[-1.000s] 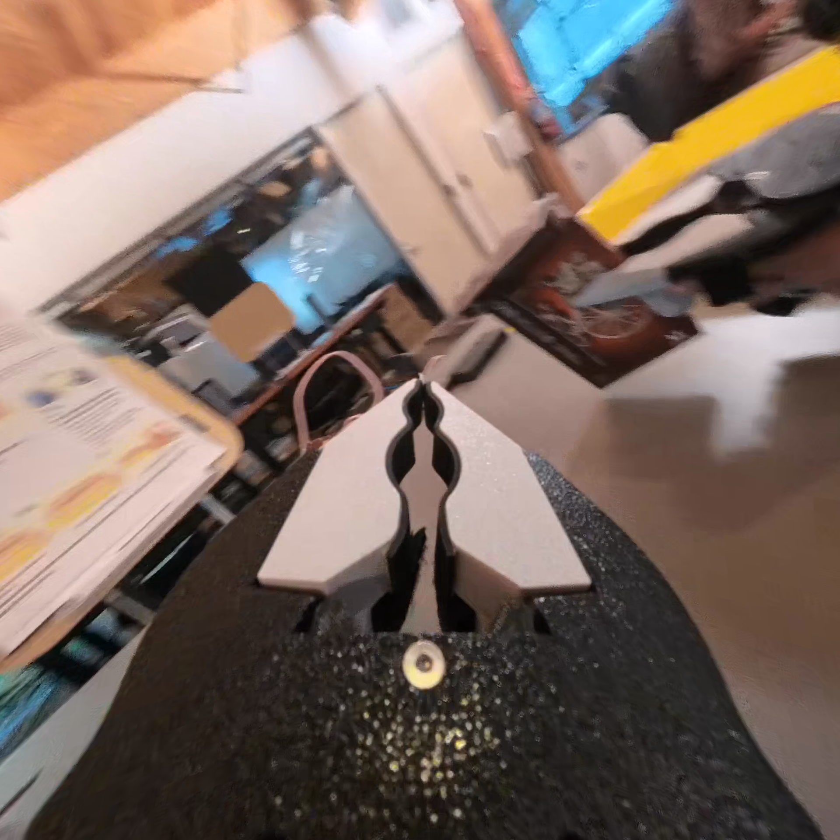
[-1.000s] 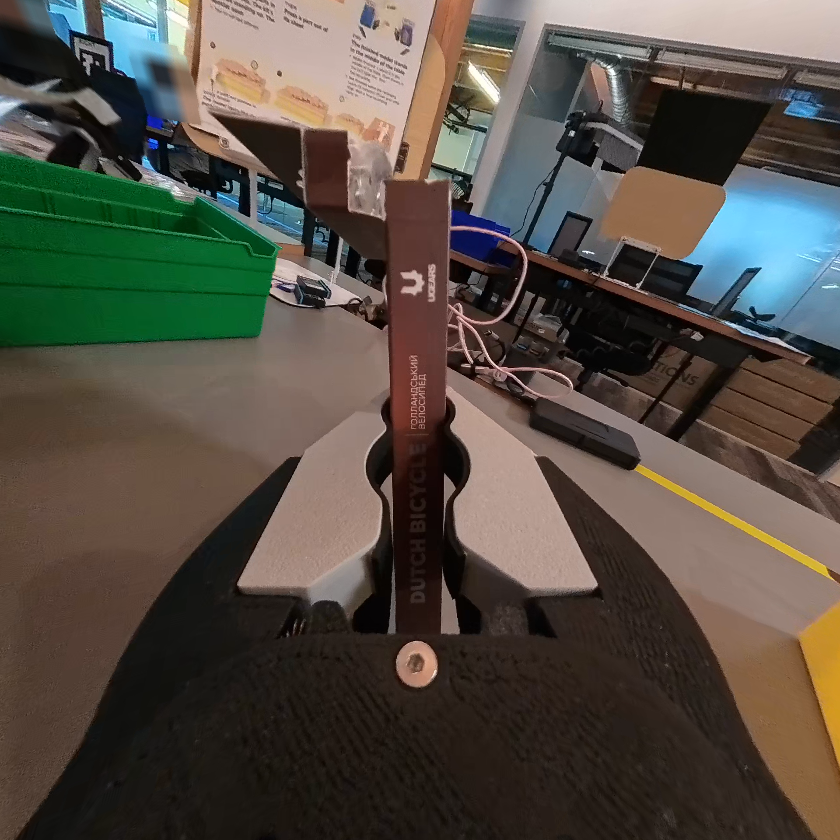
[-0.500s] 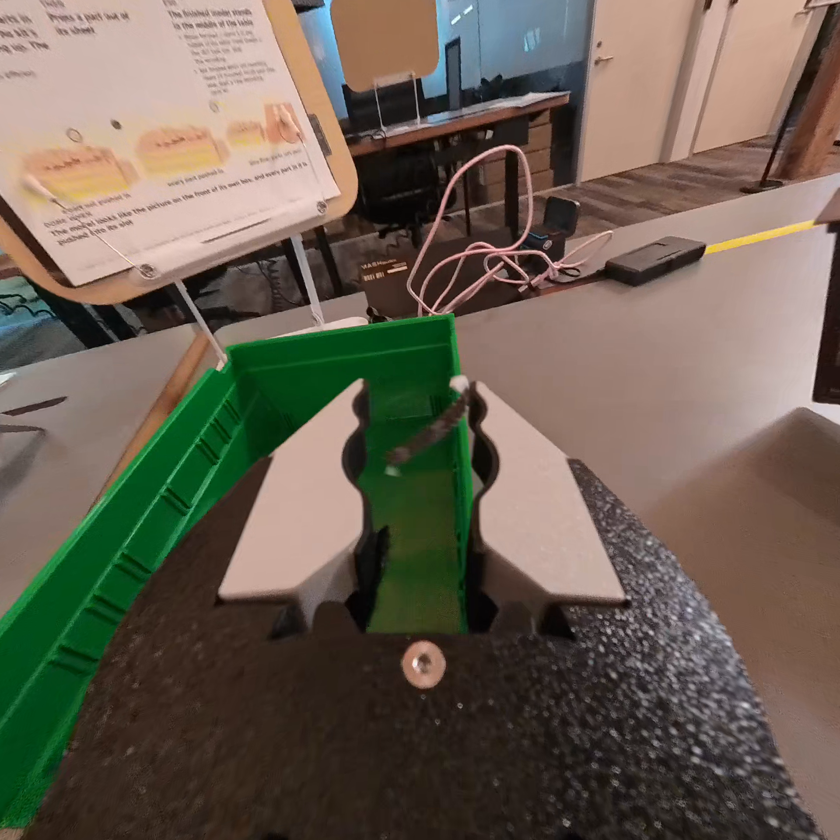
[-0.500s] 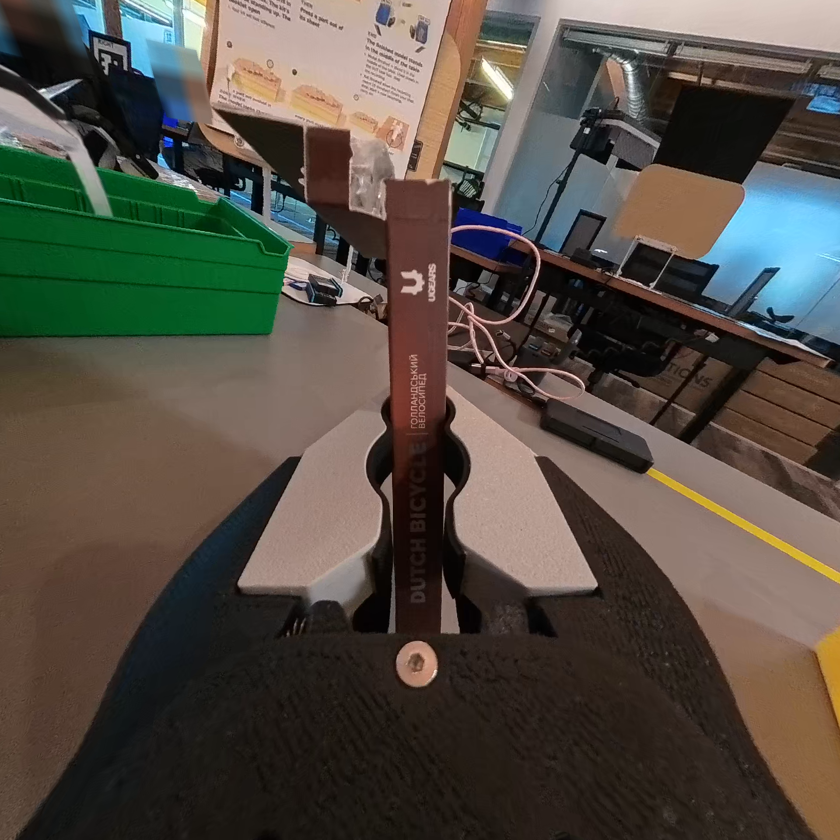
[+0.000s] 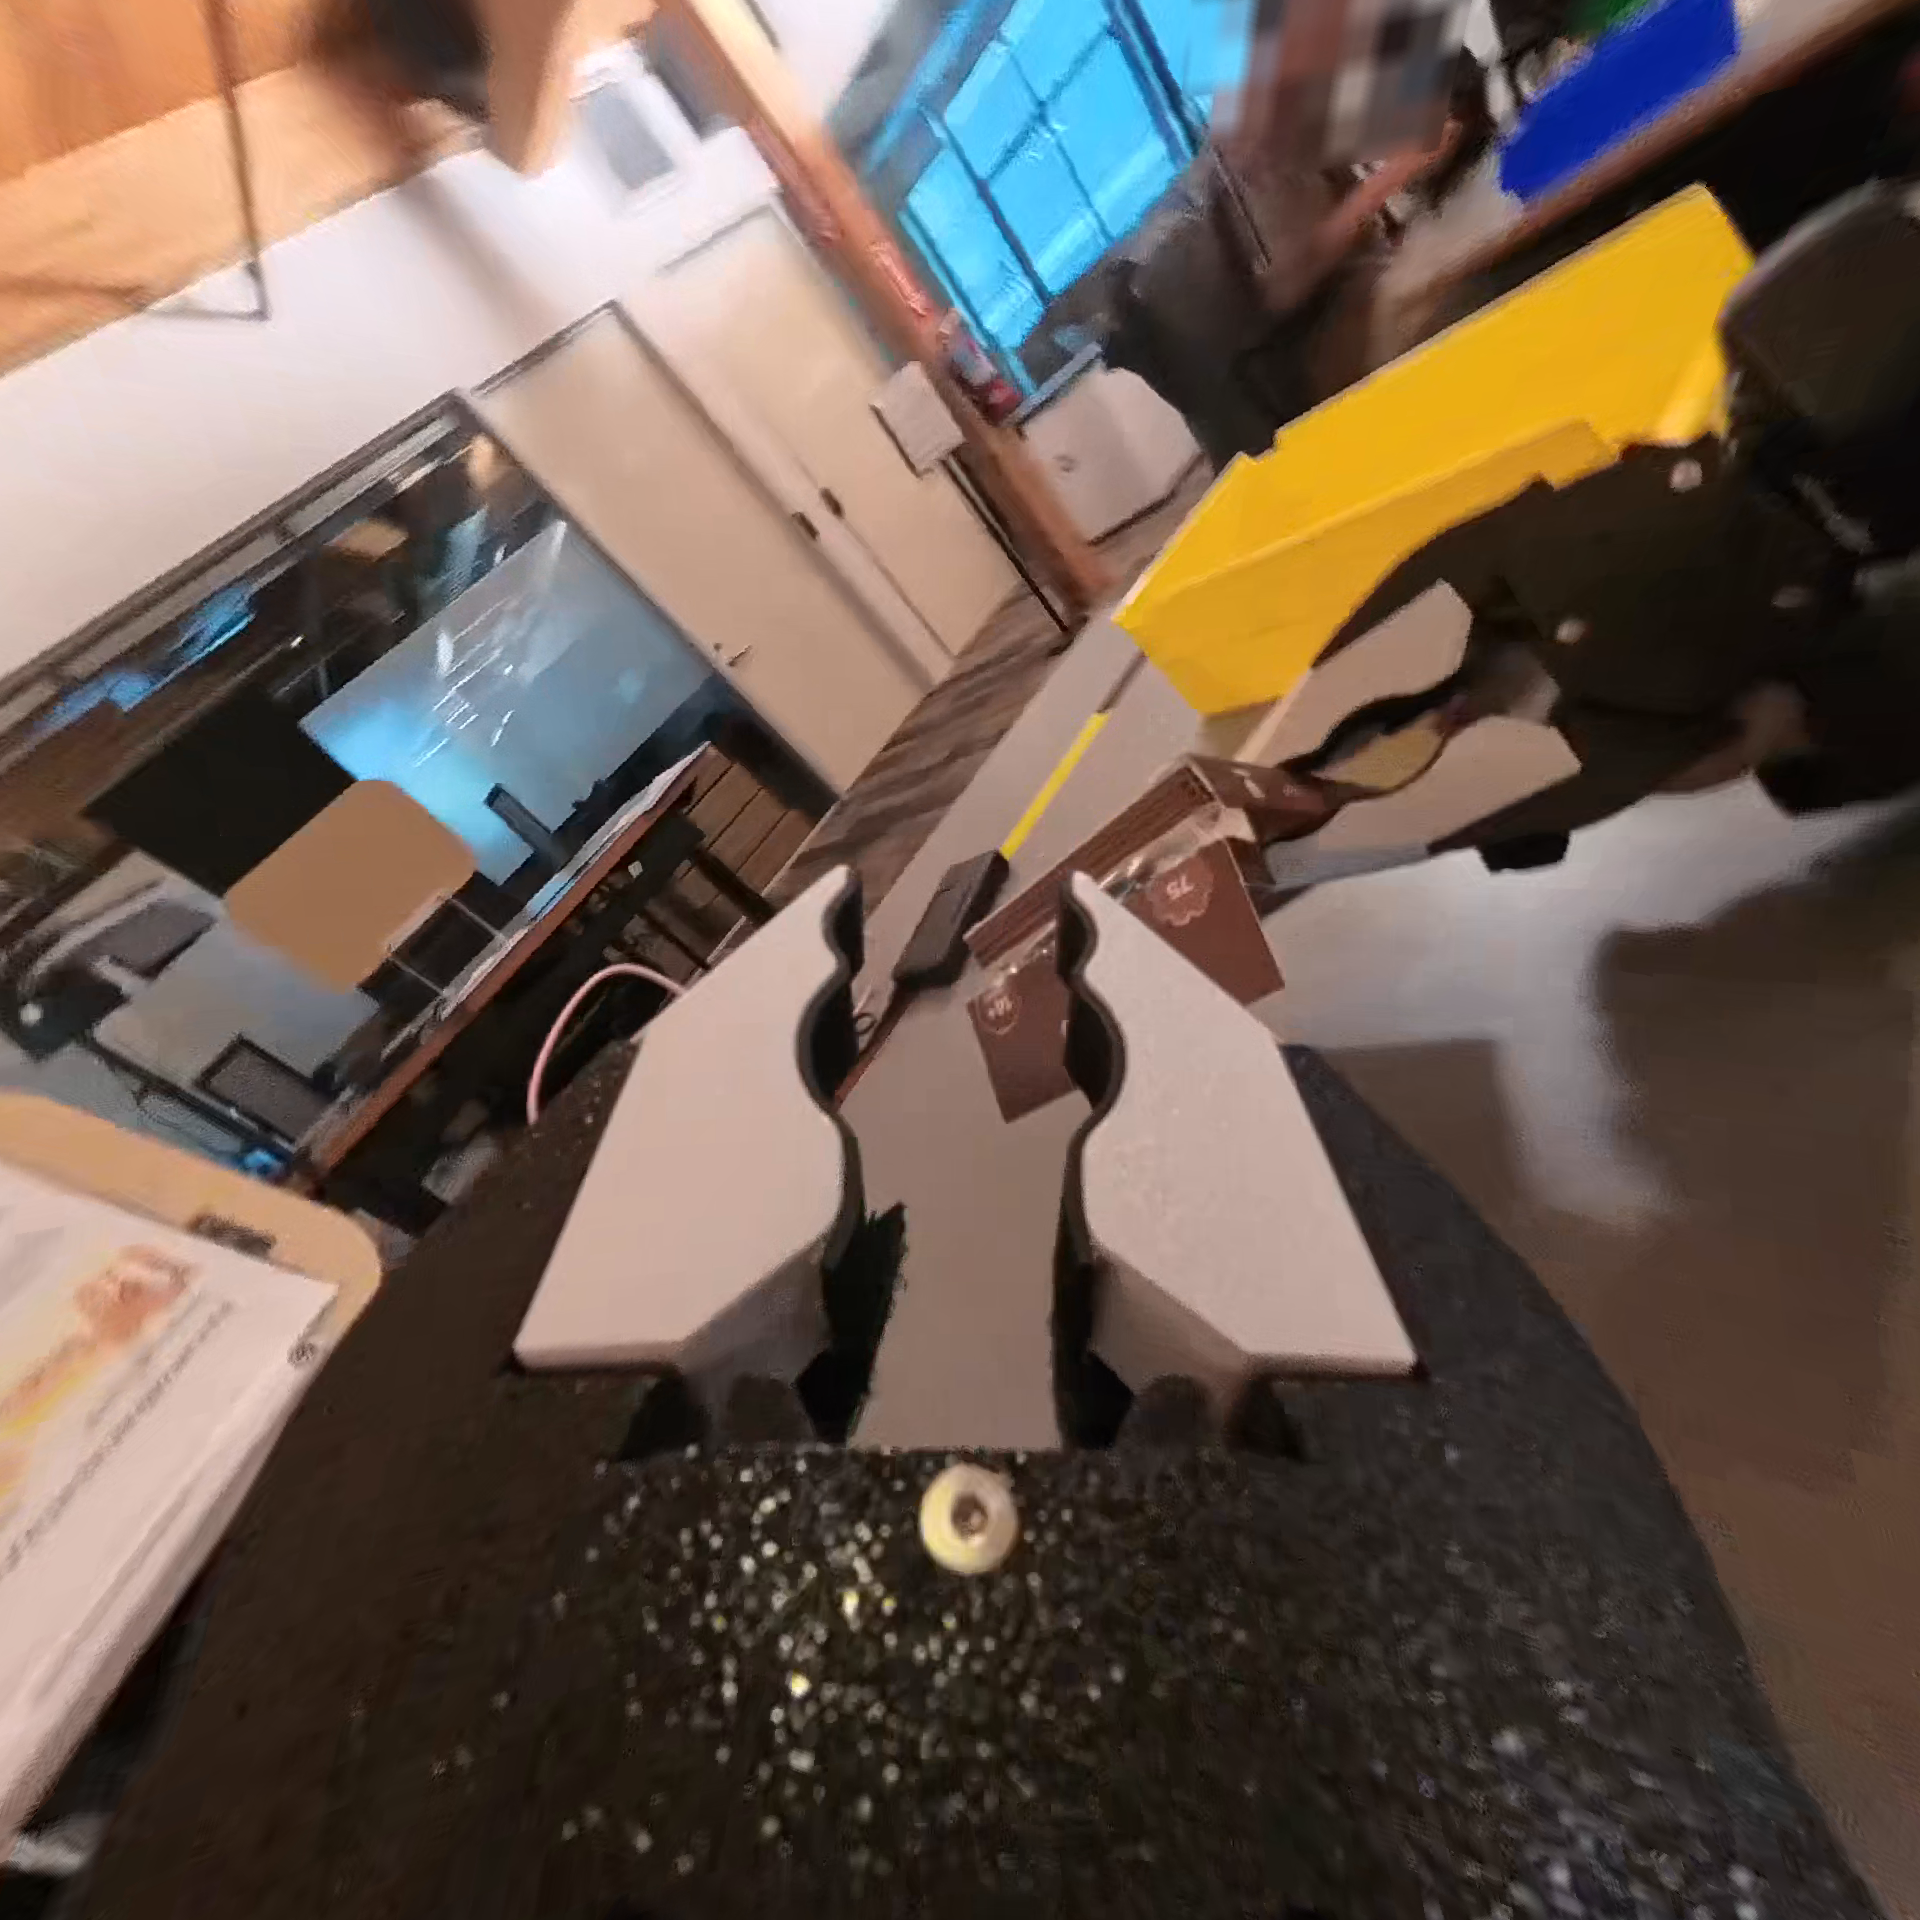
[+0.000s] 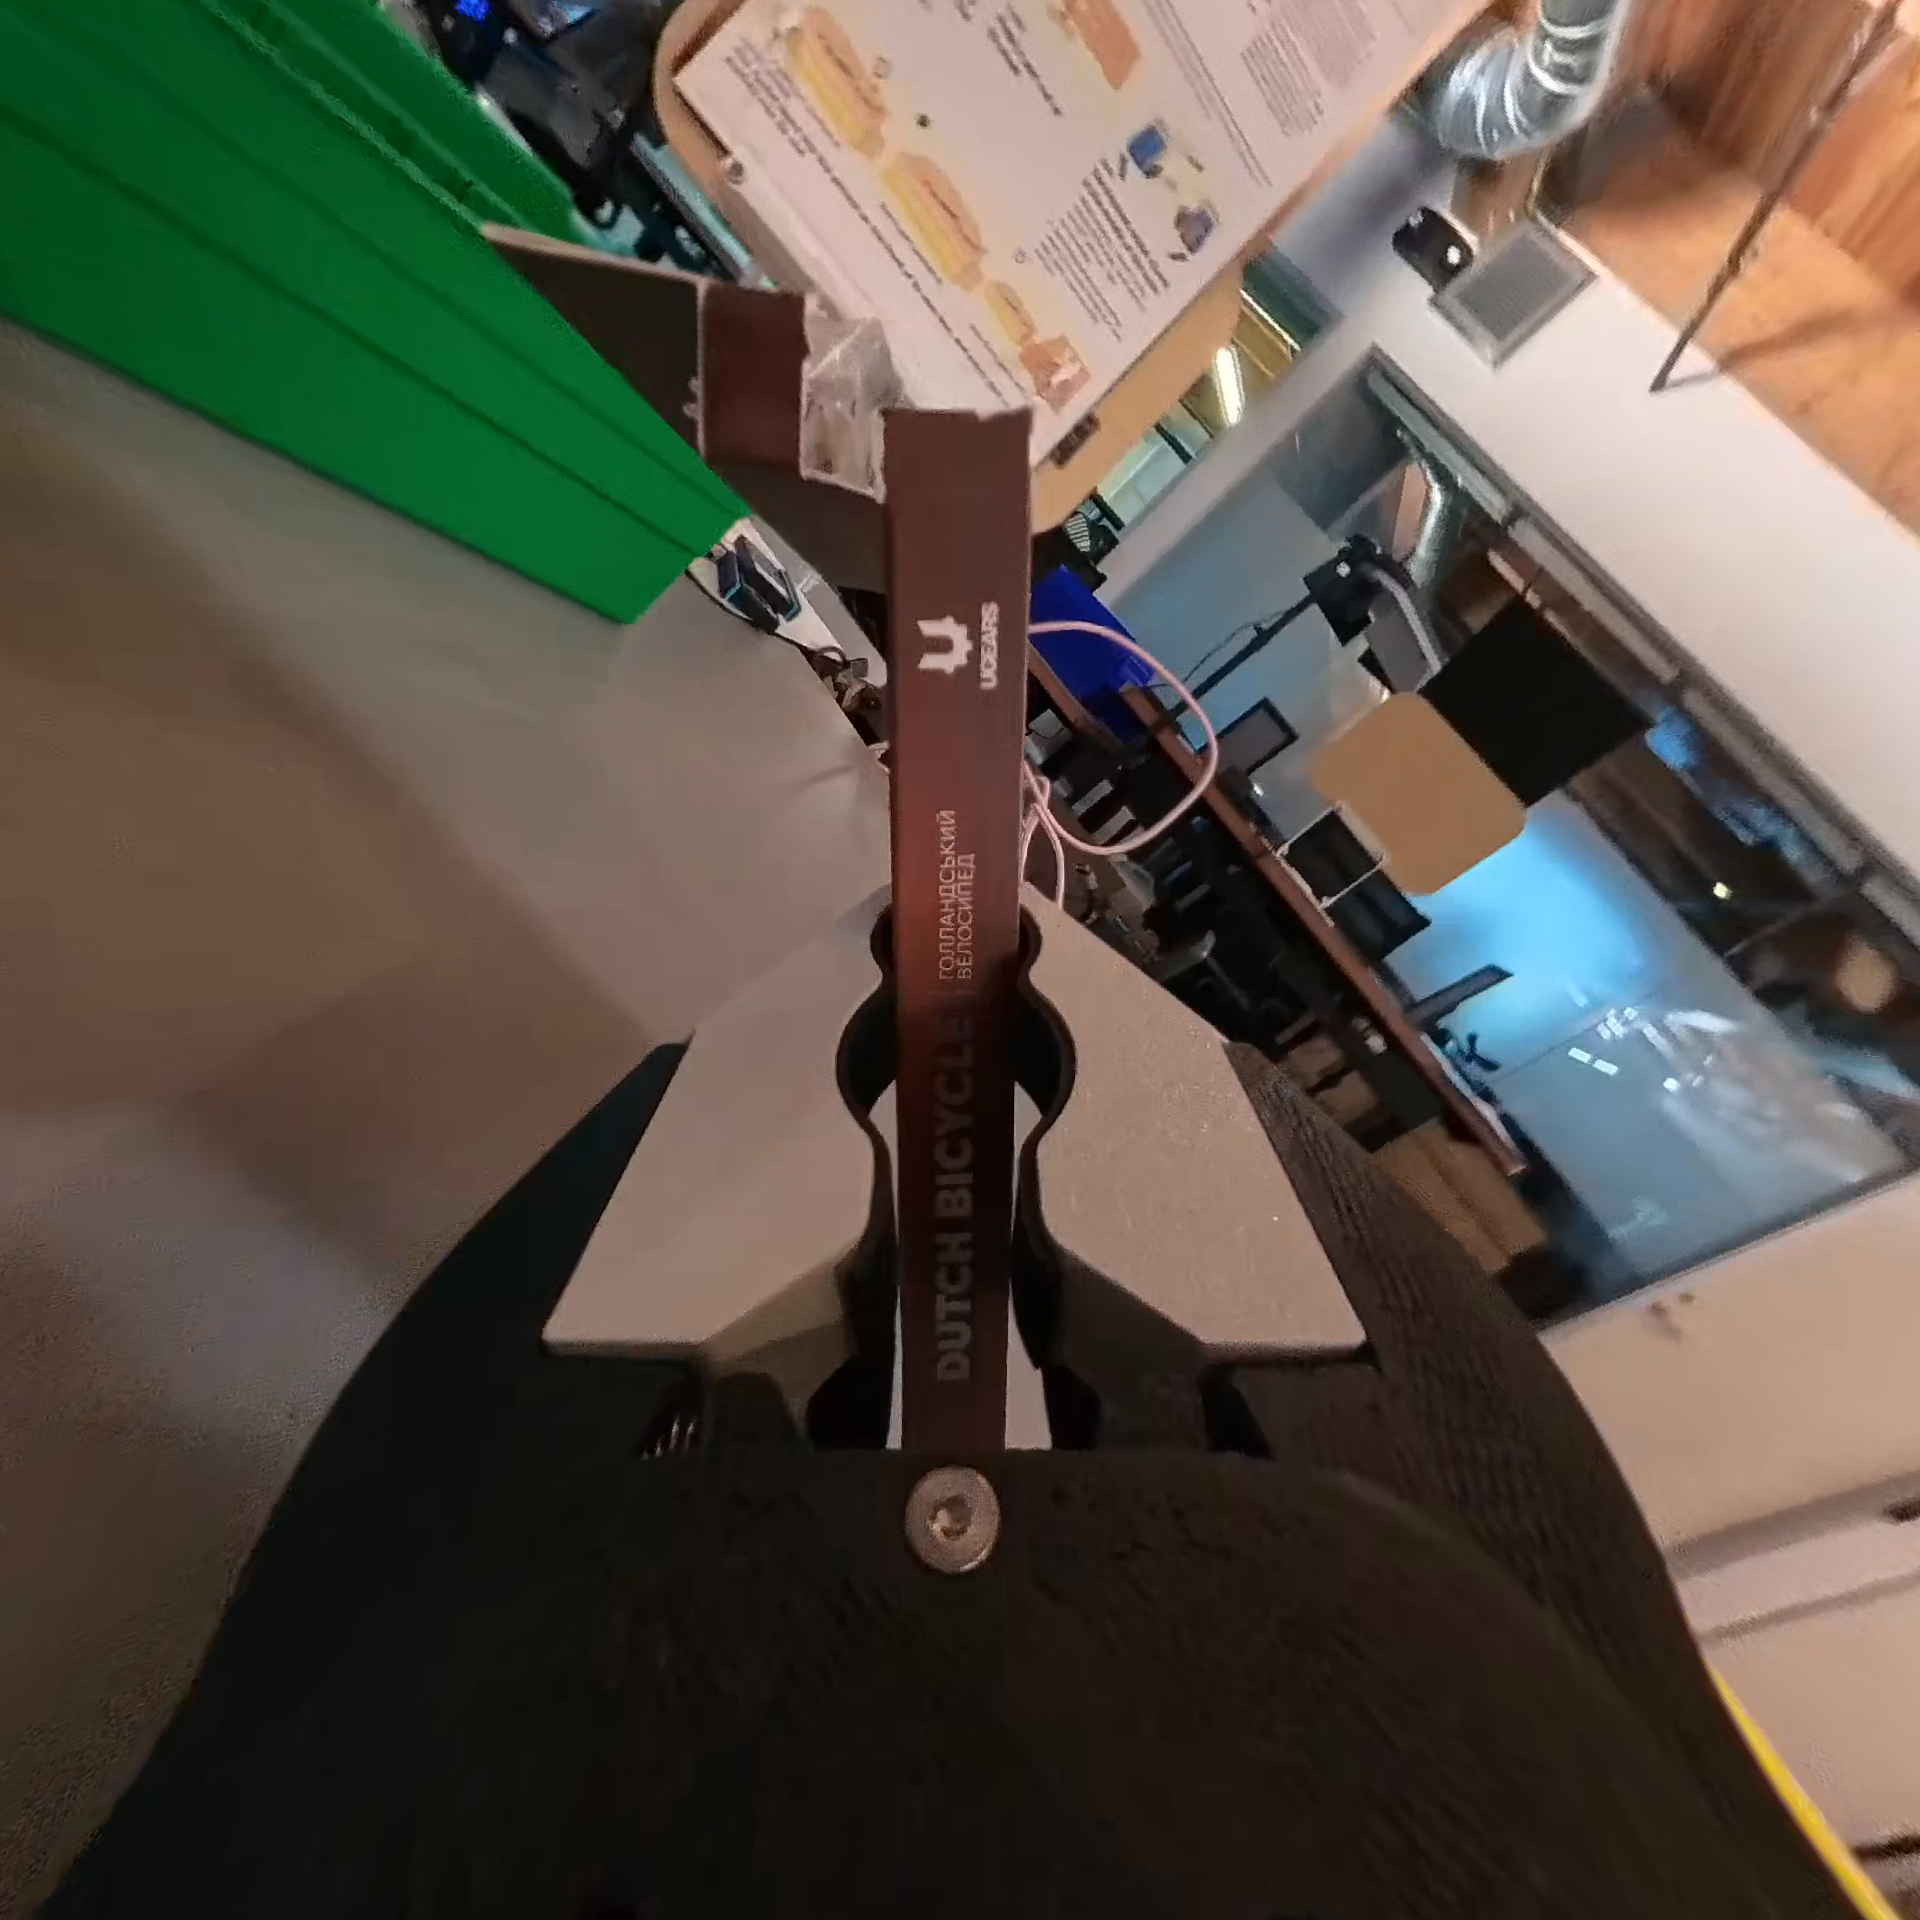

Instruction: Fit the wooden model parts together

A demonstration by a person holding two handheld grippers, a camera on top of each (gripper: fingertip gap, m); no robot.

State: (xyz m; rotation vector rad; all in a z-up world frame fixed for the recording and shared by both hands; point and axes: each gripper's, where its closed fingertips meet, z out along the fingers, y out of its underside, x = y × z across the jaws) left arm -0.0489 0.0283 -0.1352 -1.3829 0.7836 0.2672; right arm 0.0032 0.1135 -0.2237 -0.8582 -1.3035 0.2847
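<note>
My right gripper (image 6: 956,925) is shut on the narrow edge of a flat dark brown cardboard box (image 6: 956,727) and holds it above the grey table (image 6: 312,935). The box's far end flap (image 6: 748,384) stands open, and a clear plastic bag (image 6: 842,384) shows there. In the left wrist view, my left gripper (image 5: 961,904) is open and empty, its tips just short of the same box (image 5: 1195,914). The right gripper (image 5: 1278,790) grips that box from the right side. No loose wooden parts are visible.
A green bin (image 6: 312,312) stands on the table at the left of the right wrist view. A yellow bin (image 5: 1403,520) stands behind the right gripper. An instruction board (image 6: 987,156) stands on a stand at the table's back, with a pink cable (image 6: 1132,727) and a black device (image 5: 945,925) near the far edge.
My left gripper was shut, then open over the green bin, and has now swung right, open, toward the box. My right gripper has rolled sideways, still holding the box.
</note>
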